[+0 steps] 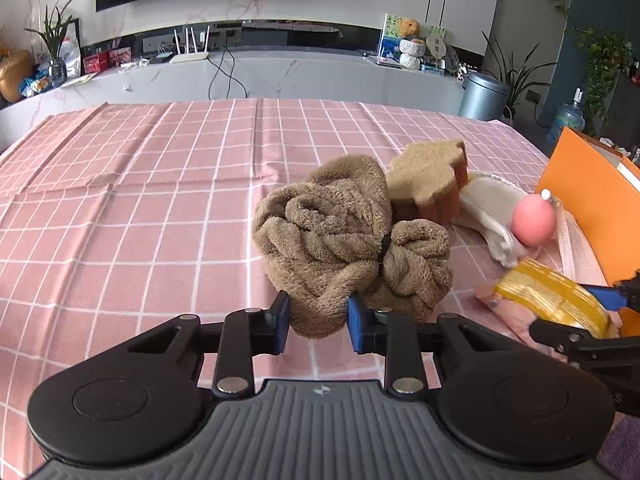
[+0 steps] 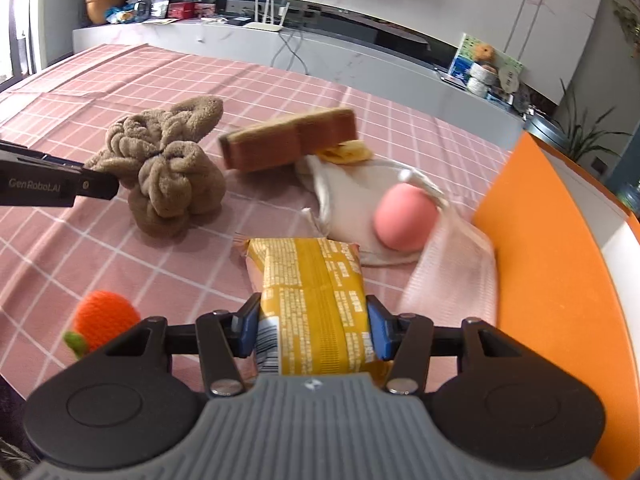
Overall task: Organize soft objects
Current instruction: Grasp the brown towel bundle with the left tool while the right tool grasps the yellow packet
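Note:
A bundled brown fluffy towel (image 1: 332,240) lies on the pink checked tablecloth (image 1: 140,208). My left gripper (image 1: 318,320) is shut on the towel's near end, both blue pads pressing into the pile. In the right wrist view the same towel (image 2: 168,164) sits at the left, with a left finger (image 2: 92,186) against it. A yellow printed packet (image 2: 312,292) lies lengthwise between the pads of my right gripper (image 2: 312,332), which is shut on its sides. In the left wrist view that packet (image 1: 548,296) shows at the right.
A brown sponge (image 2: 292,140), a white cloth (image 2: 352,188), a pink ball (image 2: 404,216) and a pale pink cloth (image 2: 452,272) lie beyond the packet. An orange box wall (image 2: 552,260) stands at the right. An orange knitted fruit (image 2: 104,316) sits near left.

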A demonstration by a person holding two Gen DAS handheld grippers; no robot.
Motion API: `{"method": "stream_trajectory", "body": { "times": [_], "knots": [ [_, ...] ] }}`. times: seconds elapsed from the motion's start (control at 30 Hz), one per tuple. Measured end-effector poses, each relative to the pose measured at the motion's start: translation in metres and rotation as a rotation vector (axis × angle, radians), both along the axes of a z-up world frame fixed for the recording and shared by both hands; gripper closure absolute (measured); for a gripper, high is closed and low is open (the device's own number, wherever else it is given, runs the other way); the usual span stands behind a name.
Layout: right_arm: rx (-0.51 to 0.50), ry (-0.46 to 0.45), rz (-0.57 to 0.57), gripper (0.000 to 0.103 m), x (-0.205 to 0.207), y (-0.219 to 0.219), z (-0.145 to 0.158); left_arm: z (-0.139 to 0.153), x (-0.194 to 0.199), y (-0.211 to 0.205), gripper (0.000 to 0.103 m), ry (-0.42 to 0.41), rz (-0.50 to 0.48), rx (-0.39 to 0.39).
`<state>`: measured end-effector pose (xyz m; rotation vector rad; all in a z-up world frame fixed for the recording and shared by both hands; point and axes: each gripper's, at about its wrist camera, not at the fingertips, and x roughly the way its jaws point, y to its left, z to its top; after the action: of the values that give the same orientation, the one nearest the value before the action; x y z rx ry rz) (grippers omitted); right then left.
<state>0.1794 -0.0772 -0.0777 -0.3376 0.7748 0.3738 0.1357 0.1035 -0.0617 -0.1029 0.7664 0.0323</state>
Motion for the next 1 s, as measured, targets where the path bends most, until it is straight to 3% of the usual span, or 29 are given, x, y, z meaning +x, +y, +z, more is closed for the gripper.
{"method": "stream_trajectory", "body": {
  "times": [0.33,0.43,0.5,0.53,0.57,0.83,1.0],
  "knots": [
    [0.009,0.006,0.004,0.050,0.001,0.008,-0.001,0.007,-0.029,0.023,0.070,0.054,-0.092,-0.008],
    [0.006,0.006,0.000,0.050,0.001,0.011,-0.003,0.006,-0.030,0.026,0.059,0.063,-0.055,-0.006],
    [0.007,0.006,-0.001,0.049,0.000,0.010,-0.004,0.007,-0.031,0.025,0.042,0.052,-0.030,-0.011],
    [0.010,0.005,-0.002,0.050,-0.001,0.009,-0.002,0.008,-0.032,0.023,0.029,0.044,-0.022,-0.010],
    [0.017,0.001,-0.004,0.050,-0.002,0.007,-0.001,0.010,-0.033,0.023,0.023,0.037,-0.004,-0.007],
    [0.063,-0.014,-0.018,0.041,-0.002,-0.005,0.012,0.012,-0.049,0.009,0.019,0.012,0.145,-0.132],
    [0.093,0.012,-0.040,0.039,-0.001,-0.014,0.012,0.013,-0.048,-0.007,0.017,0.002,0.152,-0.197]
  ]
}}
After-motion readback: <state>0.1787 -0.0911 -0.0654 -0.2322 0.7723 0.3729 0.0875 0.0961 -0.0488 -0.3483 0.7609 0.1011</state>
